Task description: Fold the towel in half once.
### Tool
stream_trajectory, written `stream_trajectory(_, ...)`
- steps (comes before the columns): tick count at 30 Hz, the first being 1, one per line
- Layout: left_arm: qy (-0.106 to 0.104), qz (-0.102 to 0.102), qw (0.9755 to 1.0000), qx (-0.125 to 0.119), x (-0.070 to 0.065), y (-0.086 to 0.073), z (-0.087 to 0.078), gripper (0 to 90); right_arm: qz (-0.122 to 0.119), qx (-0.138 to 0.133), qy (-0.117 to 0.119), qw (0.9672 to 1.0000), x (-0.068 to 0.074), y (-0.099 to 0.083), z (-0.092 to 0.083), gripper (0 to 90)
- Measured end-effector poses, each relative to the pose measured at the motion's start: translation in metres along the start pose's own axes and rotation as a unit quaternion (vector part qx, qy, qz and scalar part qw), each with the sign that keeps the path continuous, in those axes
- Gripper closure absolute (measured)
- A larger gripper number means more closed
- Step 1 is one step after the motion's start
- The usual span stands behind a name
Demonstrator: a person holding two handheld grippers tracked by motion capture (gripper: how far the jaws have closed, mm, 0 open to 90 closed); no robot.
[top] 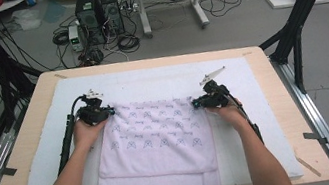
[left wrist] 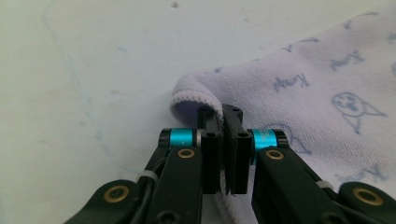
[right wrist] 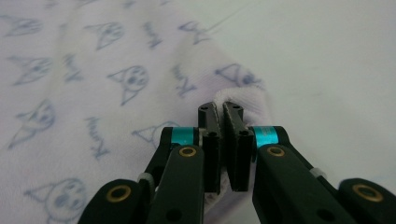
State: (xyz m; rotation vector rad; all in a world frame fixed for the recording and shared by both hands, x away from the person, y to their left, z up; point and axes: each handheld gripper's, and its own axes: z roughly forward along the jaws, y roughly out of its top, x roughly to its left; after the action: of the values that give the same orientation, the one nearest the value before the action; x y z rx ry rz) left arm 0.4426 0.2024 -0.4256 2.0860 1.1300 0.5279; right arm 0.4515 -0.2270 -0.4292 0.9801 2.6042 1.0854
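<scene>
Over on the left, the left gripper sits at the far left corner of the towel, and its jaws are clamped tight on the cloth. From the left gripper view the hemmed edge of the towel curls up and over between the two black fingers, pinched right at the tips, with the rest of the printed fabric spreading off to the right of the jaws. Moving across, the towel lies flat on the white mat, its near part folded double and hanging over the table edge toward the person. Now to the right: the right gripper is at the towel's far right corner, jaws pressed together on it too. In the right gripper view the white hem of the towel pokes up between the fingers, the corner bunched just beyond the tips, patterned cloth stretching away left of the jaws.
</scene>
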Motion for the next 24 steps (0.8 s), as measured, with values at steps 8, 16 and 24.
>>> stream_trajectory(8,0.044,0.019,0.9933,-0.105,0.020,0.095,-0.055,86.7,-0.037,-0.079,-0.093,0.9918,-0.010,0.079,-0.079,87.4)
stream_trajectory(16,0.052,0.014,0.9928,-0.107,0.037,0.118,-0.075,61.3,-0.001,-0.103,-0.108,0.9887,-0.027,0.117,-0.107,53.7)
stream_trajectory(24,0.019,0.024,0.9973,-0.067,0.035,0.040,-0.062,56.6,0.002,-0.071,-0.070,0.9950,-0.012,0.057,-0.073,47.3)
